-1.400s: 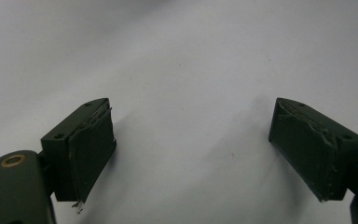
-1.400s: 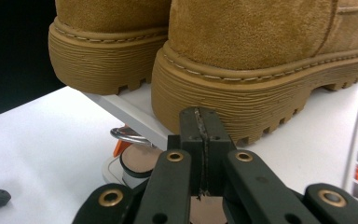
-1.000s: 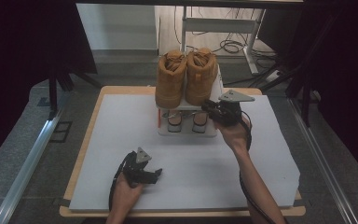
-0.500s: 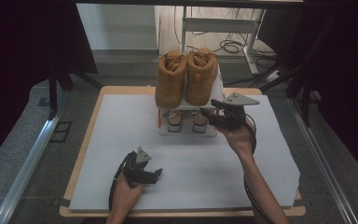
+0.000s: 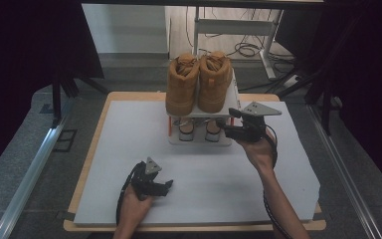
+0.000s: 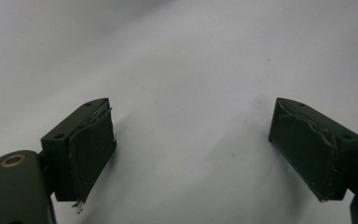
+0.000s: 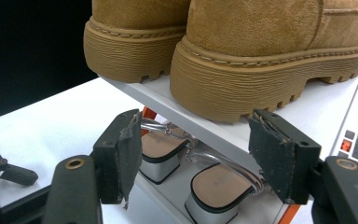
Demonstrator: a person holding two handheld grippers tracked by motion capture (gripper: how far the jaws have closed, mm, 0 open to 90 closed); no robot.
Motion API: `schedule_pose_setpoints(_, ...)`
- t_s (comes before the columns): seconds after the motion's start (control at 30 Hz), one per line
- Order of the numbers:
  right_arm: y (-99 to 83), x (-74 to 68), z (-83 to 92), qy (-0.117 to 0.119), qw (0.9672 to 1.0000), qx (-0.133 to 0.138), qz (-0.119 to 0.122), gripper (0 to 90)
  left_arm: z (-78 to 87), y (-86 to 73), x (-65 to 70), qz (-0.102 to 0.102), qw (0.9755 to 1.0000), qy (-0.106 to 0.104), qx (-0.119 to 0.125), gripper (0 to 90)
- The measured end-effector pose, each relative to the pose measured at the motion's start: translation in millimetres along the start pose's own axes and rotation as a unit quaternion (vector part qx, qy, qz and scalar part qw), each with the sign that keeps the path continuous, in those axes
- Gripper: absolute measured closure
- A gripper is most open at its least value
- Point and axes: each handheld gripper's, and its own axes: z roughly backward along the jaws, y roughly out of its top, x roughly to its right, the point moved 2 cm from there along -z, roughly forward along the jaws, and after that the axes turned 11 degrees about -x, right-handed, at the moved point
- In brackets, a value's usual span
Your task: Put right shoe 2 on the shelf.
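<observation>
Just before the shoe rack (image 5: 201, 113), the right gripper (image 5: 222, 125) has been opening its fingers, nothing between them, facing stiff, light clear-strapped sandals (image 7: 216, 186), best pinched at the heel

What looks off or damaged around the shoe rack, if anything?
The shoes look tidy: the tan boots stand side by side on the white rack's top shelf, the sandals paired below. The only wear is on the right gripper: the padding on its open jaws is frayed and peeling at the edges.

Two tan boots (image 5: 197, 82), two sandals (image 5: 199, 130), one rack (image 5: 231, 102), two tongs (image 5: 163, 187).
</observation>
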Motion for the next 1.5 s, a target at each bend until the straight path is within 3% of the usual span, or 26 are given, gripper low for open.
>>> schedule_pose_setpoints(0.47,-11.8,3.2,14.8,-0.004,1.0,-0.002,-0.003,32.8,0.0,0.0,0.0,-0.001,1.0,0.001,0.0,13.7)
schedule_pose_setpoints(0.93,-26.5,12.3,32.4,-0.011,0.9998,-0.001,-0.019,23.2,0.0,0.1,-0.1,-0.001,1.0,0.001,0.0,13.7)
schedule_pose_setpoints(1.5,-49.0,19.2,45.8,-0.013,0.9993,-0.021,-0.029,13.8,0.0,0.1,0.0,-0.001,1.0,0.0,0.0,13.7)
